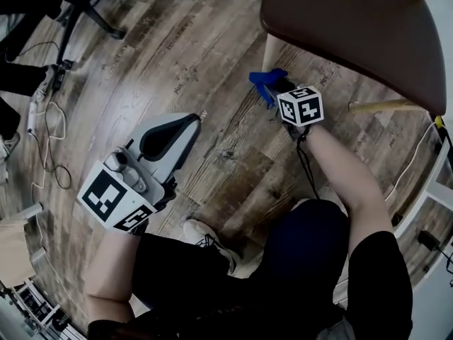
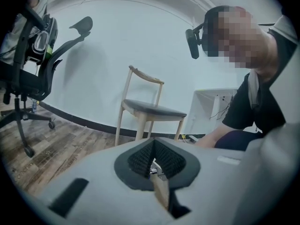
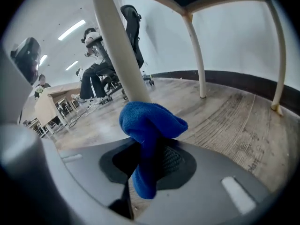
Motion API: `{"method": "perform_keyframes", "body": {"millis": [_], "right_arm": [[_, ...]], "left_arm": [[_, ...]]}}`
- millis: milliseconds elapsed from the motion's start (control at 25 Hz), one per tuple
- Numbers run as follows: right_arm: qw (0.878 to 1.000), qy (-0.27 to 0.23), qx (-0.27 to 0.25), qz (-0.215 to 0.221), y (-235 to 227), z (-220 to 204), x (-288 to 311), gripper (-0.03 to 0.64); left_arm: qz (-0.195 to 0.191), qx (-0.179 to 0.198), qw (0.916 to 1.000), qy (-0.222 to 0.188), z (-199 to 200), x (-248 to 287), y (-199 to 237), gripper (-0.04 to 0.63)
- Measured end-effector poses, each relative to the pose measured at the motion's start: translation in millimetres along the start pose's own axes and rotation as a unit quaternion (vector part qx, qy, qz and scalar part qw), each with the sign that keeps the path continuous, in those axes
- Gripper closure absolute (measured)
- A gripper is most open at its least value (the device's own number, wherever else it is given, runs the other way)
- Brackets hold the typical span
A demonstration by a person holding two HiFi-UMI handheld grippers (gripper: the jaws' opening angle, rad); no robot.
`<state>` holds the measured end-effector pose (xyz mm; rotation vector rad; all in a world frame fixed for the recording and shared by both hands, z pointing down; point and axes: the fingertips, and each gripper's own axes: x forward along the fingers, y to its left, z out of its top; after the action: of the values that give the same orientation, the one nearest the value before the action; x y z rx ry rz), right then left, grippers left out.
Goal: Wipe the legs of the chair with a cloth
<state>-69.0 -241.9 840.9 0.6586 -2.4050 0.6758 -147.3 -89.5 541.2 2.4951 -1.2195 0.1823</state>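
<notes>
The right gripper (image 3: 149, 156) pinches the blue cloth (image 3: 152, 121) against a chair leg (image 3: 117, 46); next it needs to rub down the leg, while the left gripper (image 2: 154, 165) sits closed and empty

Surroundings: wood-plank floor (image 1: 177, 55), white wall (image 2: 140, 41), dark baseboard (image 2: 79, 119).
A black office chair (image 2: 33, 60) is seen standing on the floor; loose cables (image 1: 46, 129) are strewn nearby; a seated person (image 3: 96, 64) is noted far off.
</notes>
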Motion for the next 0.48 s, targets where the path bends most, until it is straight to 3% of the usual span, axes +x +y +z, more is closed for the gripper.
{"method": "perform_keyframes", "body": {"millis": [480], "right_arm": [[0.986, -0.160, -0.042, 0.034, 56, 125, -109, 0.525]], "left_arm": [[-0.053, 0.018, 0.9978, -0.035, 21, 40, -27, 0.591]]}}
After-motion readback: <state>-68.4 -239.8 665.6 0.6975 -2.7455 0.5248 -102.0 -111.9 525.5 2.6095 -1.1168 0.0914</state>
